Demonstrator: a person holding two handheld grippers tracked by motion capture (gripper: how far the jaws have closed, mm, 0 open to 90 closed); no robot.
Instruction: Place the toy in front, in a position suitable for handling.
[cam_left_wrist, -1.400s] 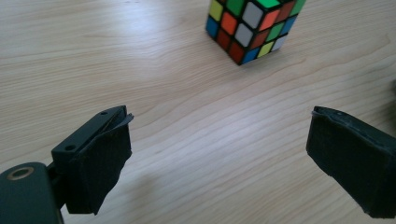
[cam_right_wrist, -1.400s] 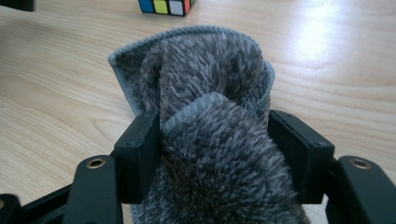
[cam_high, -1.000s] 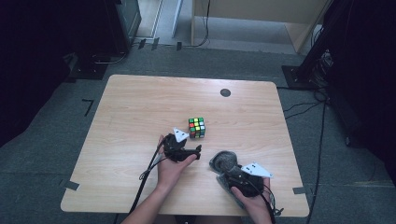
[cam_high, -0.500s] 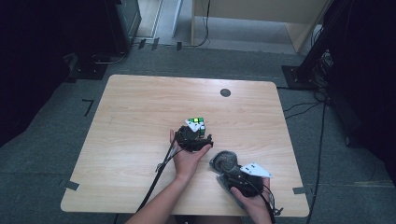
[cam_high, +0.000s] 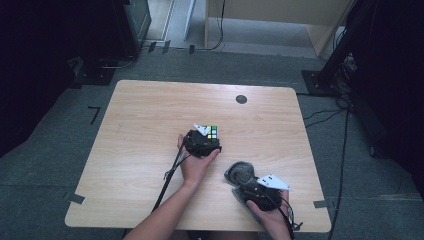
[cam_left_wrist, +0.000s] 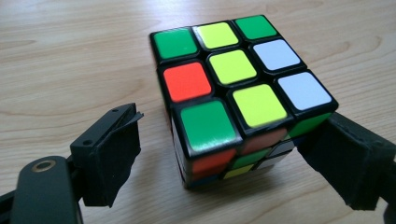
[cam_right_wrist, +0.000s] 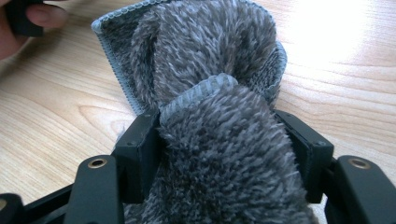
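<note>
Left gripper (cam_left_wrist: 219, 172) closing around Rubik's cube (cam_left_wrist: 238, 100), left pad not touching yet; uneven squeeze could skid it sideways. Right gripper (cam_right_wrist: 224, 144) clamped on fluffy grey cloth (cam_right_wrist: 210, 60).

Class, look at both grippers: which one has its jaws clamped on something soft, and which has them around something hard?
The right gripper squeezes the grey fluffy cloth. The left gripper straddles the colour cube, its jaws having just been closing, one not yet touching.
</note>
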